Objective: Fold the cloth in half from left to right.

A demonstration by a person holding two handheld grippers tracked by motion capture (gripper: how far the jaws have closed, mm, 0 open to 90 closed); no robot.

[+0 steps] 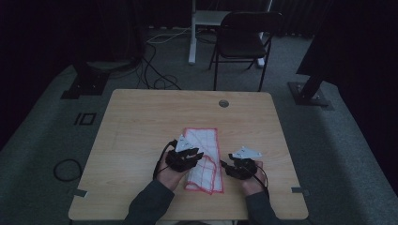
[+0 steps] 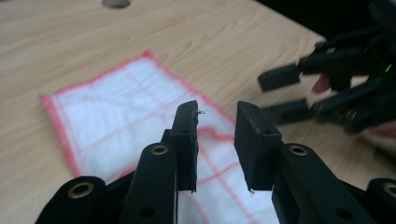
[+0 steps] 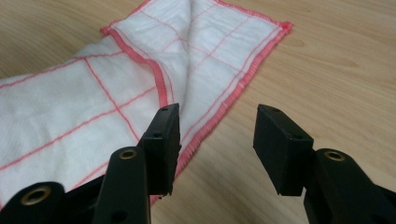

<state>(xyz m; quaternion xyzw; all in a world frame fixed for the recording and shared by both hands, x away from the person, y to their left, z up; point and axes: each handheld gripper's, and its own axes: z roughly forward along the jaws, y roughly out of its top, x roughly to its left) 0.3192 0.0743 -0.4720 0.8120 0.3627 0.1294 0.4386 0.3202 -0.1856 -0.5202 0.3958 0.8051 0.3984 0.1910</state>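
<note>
Both grippers hang with jaws apart over a folded cloth, gripping nothing.

The left gripper hovers above the cloth with a clear gap between its pads and no fabric in it; the right gripper stands open just beside the cloth's red-stitched edge, one jaw over the hem, the other over bare table. The cloth lies folded lengthwise near the table's front middle, between the two hands. It looks light, thin and limp, likely to sag and slide on the smooth wood, so a pinch at a hemmed corner or along the thicker stitched border seems the surest hold. No brand, label or writing can be read anywhere.
</note>
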